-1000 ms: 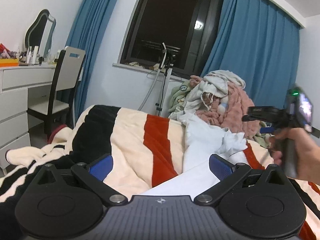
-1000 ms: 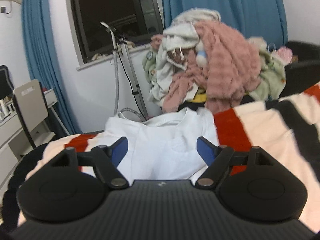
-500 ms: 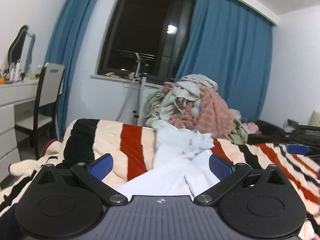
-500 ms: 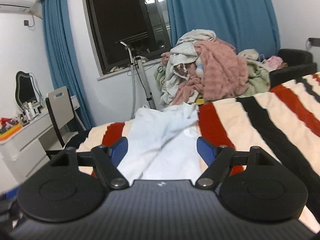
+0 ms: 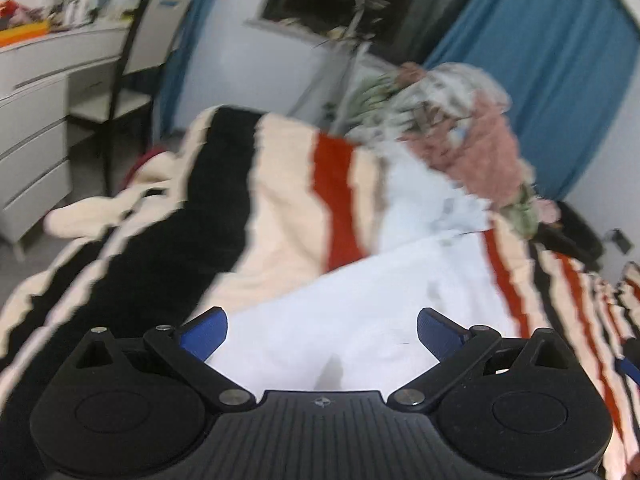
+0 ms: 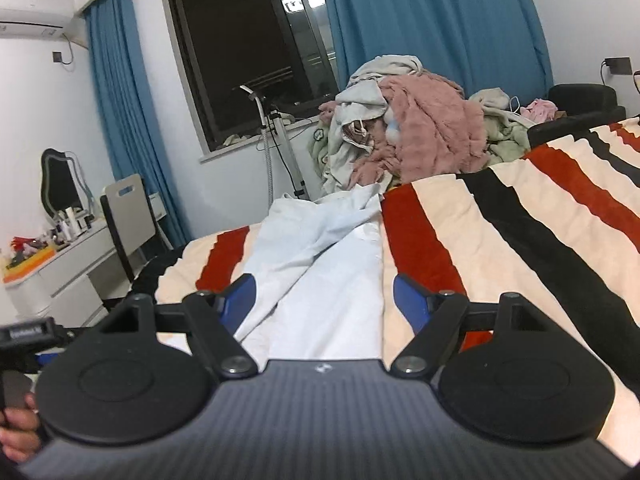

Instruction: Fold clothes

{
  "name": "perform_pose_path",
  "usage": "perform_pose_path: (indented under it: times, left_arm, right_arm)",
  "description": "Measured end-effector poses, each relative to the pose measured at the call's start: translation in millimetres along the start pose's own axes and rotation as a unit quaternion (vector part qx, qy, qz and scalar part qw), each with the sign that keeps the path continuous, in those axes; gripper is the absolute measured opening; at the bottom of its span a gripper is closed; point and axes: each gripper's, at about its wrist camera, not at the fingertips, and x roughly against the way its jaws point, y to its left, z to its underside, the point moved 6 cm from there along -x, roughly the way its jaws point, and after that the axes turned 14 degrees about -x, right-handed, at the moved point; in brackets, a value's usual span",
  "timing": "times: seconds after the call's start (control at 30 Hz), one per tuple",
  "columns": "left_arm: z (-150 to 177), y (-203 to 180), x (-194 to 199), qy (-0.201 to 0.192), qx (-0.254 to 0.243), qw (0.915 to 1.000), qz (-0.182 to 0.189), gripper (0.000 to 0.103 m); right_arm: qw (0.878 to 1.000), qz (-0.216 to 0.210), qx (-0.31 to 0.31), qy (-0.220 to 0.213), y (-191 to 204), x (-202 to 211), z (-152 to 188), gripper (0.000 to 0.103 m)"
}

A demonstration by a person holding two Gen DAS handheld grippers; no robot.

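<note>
A white garment (image 5: 404,280) lies stretched out on the striped blanket (image 5: 280,208), running away from me toward the far edge of the bed. My left gripper (image 5: 322,330) is open and empty, low over the garment's near end; this view is blurred. In the right wrist view the garment (image 6: 328,264) shows as a long strip with a crumpled far end. My right gripper (image 6: 324,300) is open and empty just above its near part. The striped blanket (image 6: 500,232) spreads to the right.
A pile of clothes (image 6: 416,136) with a pink fleece sits past the bed's far end, in front of blue curtains (image 6: 432,20). A white dresser (image 6: 60,268), a chair (image 6: 128,216) and a stand (image 6: 280,148) are at the left. The left gripper's handle and hand (image 6: 20,360) show at the left edge.
Both grippers have pulled back along the bed and tilted down. The left view swung quickly and blurred. The garment now lies longer and flatter.
</note>
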Motion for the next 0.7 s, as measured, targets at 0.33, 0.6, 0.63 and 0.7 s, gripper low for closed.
perform_pose_path:
  times: [0.33,0.6,0.63,0.7]
  left_arm:
    - [15.7,39.2,-45.3,0.076,0.035,0.9964,-0.014,0.080]
    - [22.7,50.7,-71.6,0.103,0.029,0.9928,-0.055,0.057]
    - [23.5,52.1,-74.8,0.106,0.029,0.9922,-0.060,0.048]
    - [23.2,50.8,-75.7,0.105,0.022,0.9923,-0.062,0.023]
  right_arm:
    - [0.997,-0.013,-0.057,0.047,-7.3,-11.3,8.8,0.077]
    - [0.995,-0.003,-0.073,0.061,-13.8,-12.4,15.2,0.077]
    - [0.995,-0.003,-0.074,0.062,-13.7,-12.5,15.8,0.077]
    - [0.995,-0.003,-0.074,0.065,-14.0,-13.0,16.5,0.077]
